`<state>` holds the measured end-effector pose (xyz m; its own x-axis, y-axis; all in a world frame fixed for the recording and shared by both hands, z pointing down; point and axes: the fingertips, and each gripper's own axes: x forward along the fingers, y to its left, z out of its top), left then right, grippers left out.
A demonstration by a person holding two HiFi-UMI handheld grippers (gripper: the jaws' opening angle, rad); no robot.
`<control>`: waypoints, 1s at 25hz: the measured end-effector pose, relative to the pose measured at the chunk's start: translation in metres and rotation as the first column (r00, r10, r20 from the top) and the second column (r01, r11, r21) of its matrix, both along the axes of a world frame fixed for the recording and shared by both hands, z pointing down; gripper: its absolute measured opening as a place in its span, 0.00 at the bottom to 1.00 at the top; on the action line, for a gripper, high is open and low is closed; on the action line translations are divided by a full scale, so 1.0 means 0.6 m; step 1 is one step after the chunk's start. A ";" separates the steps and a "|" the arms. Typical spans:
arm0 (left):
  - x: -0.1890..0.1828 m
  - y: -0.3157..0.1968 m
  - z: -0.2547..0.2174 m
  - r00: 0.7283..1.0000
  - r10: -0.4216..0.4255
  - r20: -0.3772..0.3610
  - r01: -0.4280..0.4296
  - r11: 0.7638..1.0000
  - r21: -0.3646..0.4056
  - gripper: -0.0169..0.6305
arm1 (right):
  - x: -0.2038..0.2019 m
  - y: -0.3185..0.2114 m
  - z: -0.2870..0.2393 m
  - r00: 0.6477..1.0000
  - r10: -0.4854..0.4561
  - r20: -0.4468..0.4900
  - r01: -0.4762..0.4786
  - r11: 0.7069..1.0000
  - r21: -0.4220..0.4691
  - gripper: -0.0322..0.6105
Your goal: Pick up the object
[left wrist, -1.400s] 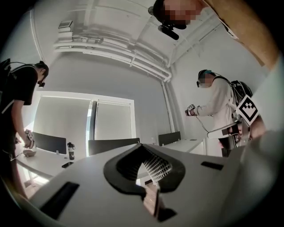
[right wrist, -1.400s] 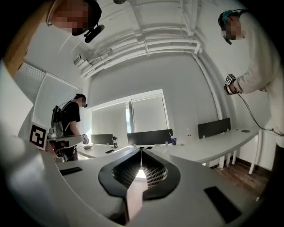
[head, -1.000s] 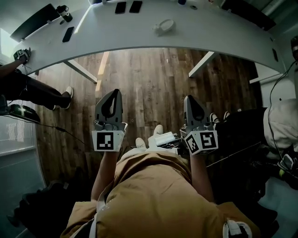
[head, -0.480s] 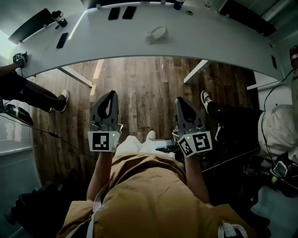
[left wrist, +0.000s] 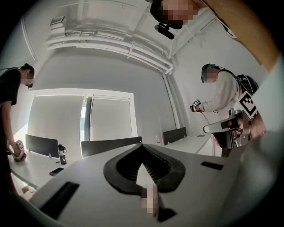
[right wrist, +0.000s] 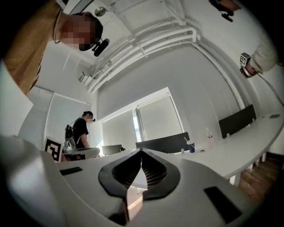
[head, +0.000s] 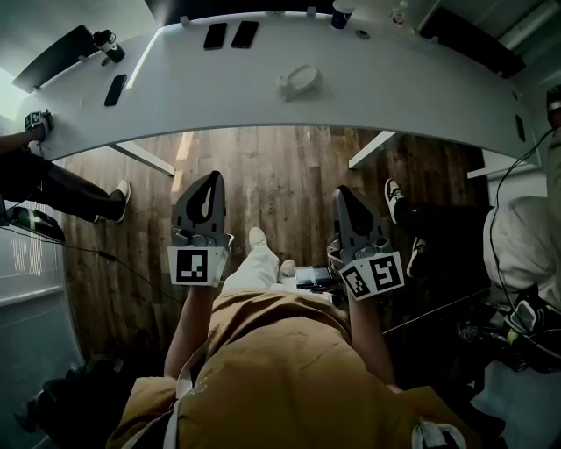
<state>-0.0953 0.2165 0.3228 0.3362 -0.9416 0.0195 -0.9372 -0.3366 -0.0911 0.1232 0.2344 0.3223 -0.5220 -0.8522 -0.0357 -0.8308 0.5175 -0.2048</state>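
A white rounded object (head: 298, 81) lies on the long white table (head: 412, 96) ahead, well beyond both grippers. My left gripper (head: 213, 175) is held level over the wooden floor, short of the table's edge; its jaws meet at the tips with nothing between them (left wrist: 141, 144). My right gripper (head: 342, 190) is beside it, equally far from the table, also shut and empty (right wrist: 142, 150). Neither gripper touches anything.
Two dark phones (head: 230, 35), another phone (head: 115, 89), a bottle (head: 105, 41) and a cup (head: 342, 13) lie on the table. Table legs (head: 145, 158) (head: 372, 149) slant under it. One person stands at the left (head: 35, 171), another at the right (head: 526, 237).
The table and the white object have come nearer in the head view. Both grippers have moved forward with me and stay shut and empty.
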 end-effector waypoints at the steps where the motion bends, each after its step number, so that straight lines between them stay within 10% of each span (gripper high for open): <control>1: -0.004 -0.017 -0.001 1.000 0.005 0.003 -0.005 1.000 0.006 0.04 | -0.003 -0.016 0.003 1.000 -0.002 0.014 0.002 1.000 -0.014 0.07; 6: -0.017 -0.090 -0.004 0.999 0.036 -0.014 -0.035 0.999 0.020 0.04 | -0.032 -0.089 0.022 0.993 0.010 -0.118 -0.011 1.000 -0.004 0.07; 25: -0.093 -0.256 0.038 0.997 0.045 -0.059 -0.047 0.998 -0.029 0.04 | -0.083 -0.241 0.046 0.994 0.065 -0.088 -0.071 0.996 -0.061 0.07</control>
<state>-0.1512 0.0631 0.3456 0.3804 -0.9244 0.0273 -0.9242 -0.3811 -0.0258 0.0734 0.0897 0.3502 -0.4616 -0.8849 0.0622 -0.8795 0.4474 -0.1622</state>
